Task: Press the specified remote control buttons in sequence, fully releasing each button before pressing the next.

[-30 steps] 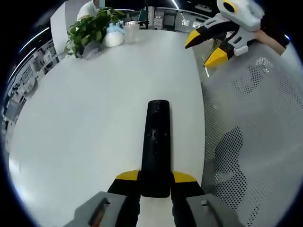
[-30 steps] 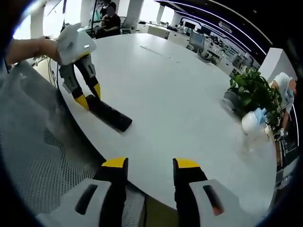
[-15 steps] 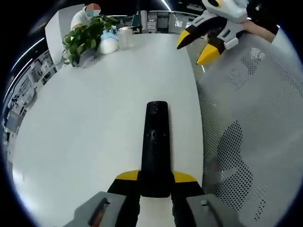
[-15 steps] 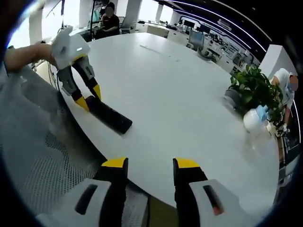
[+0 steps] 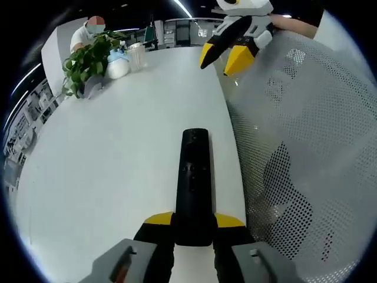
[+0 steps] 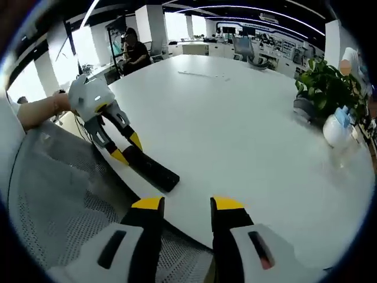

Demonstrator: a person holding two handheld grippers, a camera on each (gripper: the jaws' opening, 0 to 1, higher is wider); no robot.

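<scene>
A long black remote control (image 5: 192,183) lies lengthwise on the white round table (image 5: 106,153), its near end clamped between my left gripper's (image 5: 193,220) yellow-tipped jaws. Small buttons show at its middle. In the right gripper view the same remote (image 6: 152,170) rests near the table's edge, held by the left gripper (image 6: 126,148) in a person's hand. My right gripper (image 6: 186,204) stands open above the table's near edge, nothing between its jaws. In the left gripper view it (image 5: 222,54) hangs in the air at the top, beyond the remote.
A potted plant (image 5: 85,59) with a white object and a clear cup (image 5: 136,56) stands at the table's far side. A white mesh chair back (image 5: 300,153) lies right of the table. A seated person (image 6: 134,52) is at the far end of the room.
Both views have shifted with the hands. The right gripper has drifted left in the left gripper view, closer above the table edge. The remote stays clamped in the left gripper.
</scene>
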